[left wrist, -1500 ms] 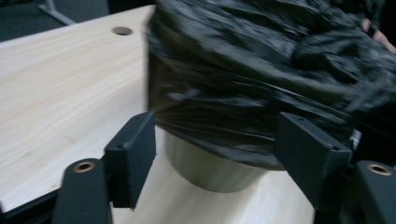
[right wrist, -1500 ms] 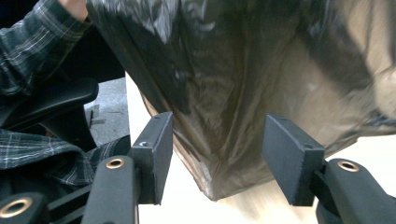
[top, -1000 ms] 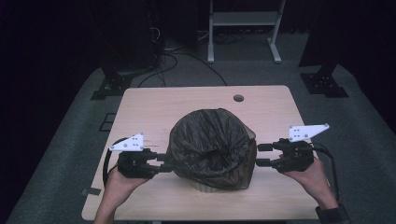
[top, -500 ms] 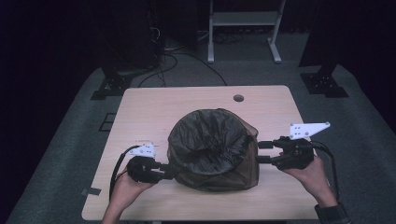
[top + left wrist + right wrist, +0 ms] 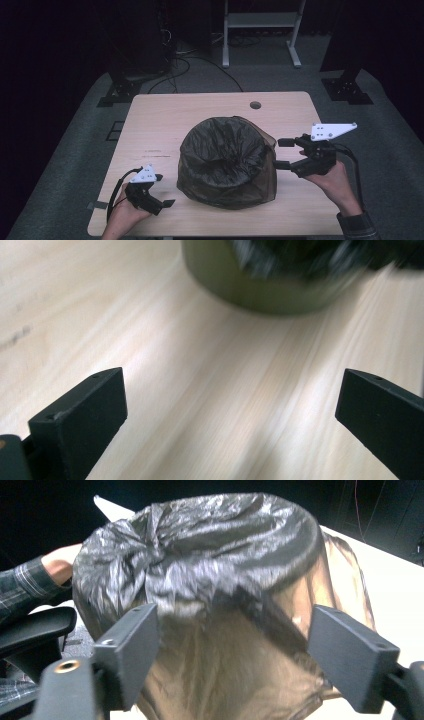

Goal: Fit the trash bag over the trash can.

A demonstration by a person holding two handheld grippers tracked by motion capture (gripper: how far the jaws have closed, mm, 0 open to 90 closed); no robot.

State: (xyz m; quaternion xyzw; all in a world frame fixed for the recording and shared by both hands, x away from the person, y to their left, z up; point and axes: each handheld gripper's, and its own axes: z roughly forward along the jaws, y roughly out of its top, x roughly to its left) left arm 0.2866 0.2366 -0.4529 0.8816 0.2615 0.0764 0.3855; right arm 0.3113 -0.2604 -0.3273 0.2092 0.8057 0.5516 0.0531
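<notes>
Two grippers flank the bin (image 5: 227,162), which stands upright near the middle of the table (image 5: 165,120) with a dark bag (image 5: 220,150) lining it and folded down over its rim. Right gripper (image 5: 281,153) is the nearer one: it points level at the bin's right side, just beside the bag's hanging skirt, its jaws having just been opening and now spread with nothing pinched between them. In the right gripper view the bag's draped side sits straight ahead between the jaws. Left gripper (image 5: 167,203) is low at the table's front left of the bin, clearly apart from it, jaws having just opened wide and empty; the left gripper view looks over bare wood toward the bin's base (image 5: 275,287). The bin's far side is hidden, and motion blur smears the bag's edge, so I cannot tell whether its hem sits evenly all round.
</notes>
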